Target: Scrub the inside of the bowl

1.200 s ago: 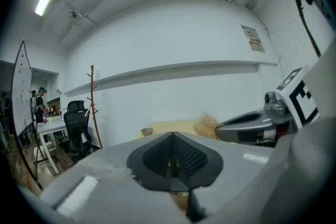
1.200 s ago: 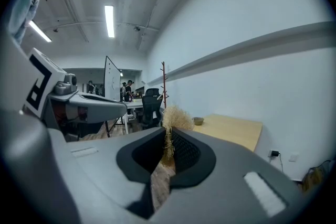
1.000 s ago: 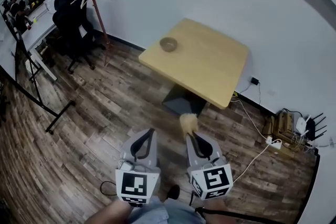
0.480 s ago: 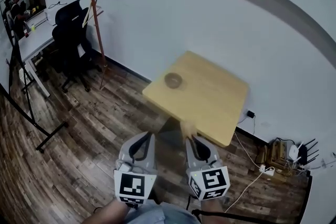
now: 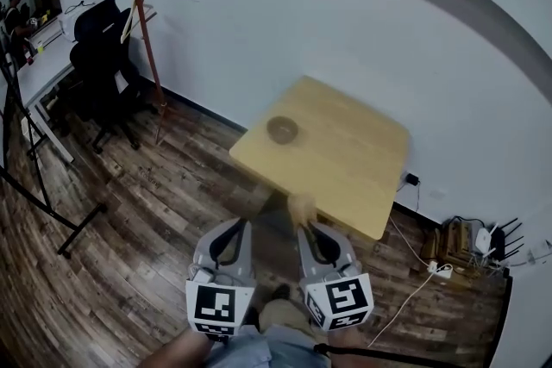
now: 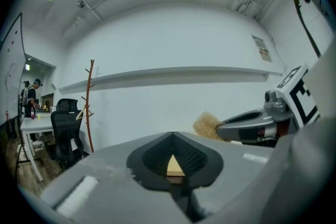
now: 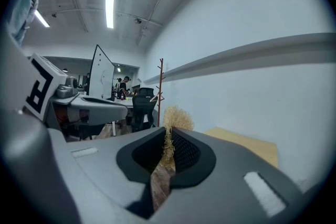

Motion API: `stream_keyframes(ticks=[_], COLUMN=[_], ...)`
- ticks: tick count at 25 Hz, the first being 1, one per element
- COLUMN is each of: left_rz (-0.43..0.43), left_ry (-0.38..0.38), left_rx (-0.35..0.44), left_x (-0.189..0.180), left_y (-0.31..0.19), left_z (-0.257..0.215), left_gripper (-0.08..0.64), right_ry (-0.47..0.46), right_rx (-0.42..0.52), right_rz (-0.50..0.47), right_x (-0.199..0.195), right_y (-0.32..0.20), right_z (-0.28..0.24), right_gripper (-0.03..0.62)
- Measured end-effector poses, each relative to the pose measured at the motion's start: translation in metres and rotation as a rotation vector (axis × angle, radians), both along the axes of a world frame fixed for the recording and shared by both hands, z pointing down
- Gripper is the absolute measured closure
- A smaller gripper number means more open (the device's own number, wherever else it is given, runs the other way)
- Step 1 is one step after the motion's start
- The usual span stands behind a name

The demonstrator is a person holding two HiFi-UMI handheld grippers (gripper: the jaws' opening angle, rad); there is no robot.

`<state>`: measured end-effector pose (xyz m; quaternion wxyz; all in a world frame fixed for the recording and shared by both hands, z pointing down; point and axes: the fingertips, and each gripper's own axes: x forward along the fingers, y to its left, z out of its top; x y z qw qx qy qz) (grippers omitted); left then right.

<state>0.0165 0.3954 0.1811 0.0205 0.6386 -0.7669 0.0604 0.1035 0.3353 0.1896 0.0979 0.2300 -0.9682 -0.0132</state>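
So both claws are held low over the wood-plank floor (image 5: 147,220), side by side, not at the table (image 5: 349,152) at all. The left gripper (image 5: 234,229) is clenched with nothing in it: in the left gripper view its jaws meet at the tips, and only a small triangular gap lower down shows a sliver of the tan tabletop behind. The right gripper (image 5: 311,230) is clamped on a straw-coloured fibre scrubber (image 5: 301,205). The bushy end pokes out past its jaw tips, and you can see the strands pinched between the pads in the right gripper view (image 7: 168,147).

From the left gripper view the scrubber (image 6: 207,124) sits just off to the right of the left claw, level with its tips.

The bowl (image 5: 282,130), a small brownish one, sits near the left corner of the light wooden table. It's well ahead of both claws, roughly straight on between them, and neither claw touches it.

Further off to the left of the left claw there's a reddish coat stand (image 5: 143,21) against the wall and a black office chair (image 5: 97,56) beside it.
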Motion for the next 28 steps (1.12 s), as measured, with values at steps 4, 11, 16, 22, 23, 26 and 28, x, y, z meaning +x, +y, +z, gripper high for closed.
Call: stream_keyframes(ticks=[4,11,16,22,23,26,28], left_rz=[0.013,0.030,0.025,0.041,0.043,0.045,0.053], left_ry=[0.021,0.014,0.070,0.028,0.019,-0.003,-0.043], left_rx=[-0.037,-0.108,-0.144,-0.146,-0.144,-0.131,-0.118], left_x=[-0.009,-0.032,-0.049,-0.072,-0.075,-0.080,-0.082], left_y=[-0.017,-0.072,-0.124,-0.188,-0.195,-0.215,-0.228], left_z=[0.018,0.040,0.051,0.045,0.042,0.029,0.020], left_gripper=[0.539,0.539,0.539,0.539,0.539,0.538,0.540], right_ry=[0.010,0.024,0.033,0.030,0.024,-0.002,-0.018], right_rx=[-0.031,-0.078,-0.112,-0.122,-0.118,-0.097,-0.078], right_rz=[0.014,0.037,0.047,0.050,0.049,0.043,0.038], right_x=[-0.007,-0.028,-0.046,-0.068,-0.072,-0.082,-0.086], right_y=[-0.018,-0.073,-0.124,-0.187,-0.195,-0.221,-0.236], right_z=[0.014,0.036,0.049,0.049,0.047,0.034,0.024], right_gripper=[0.565,0.565,0.565,0.565,0.565,0.565,0.565])
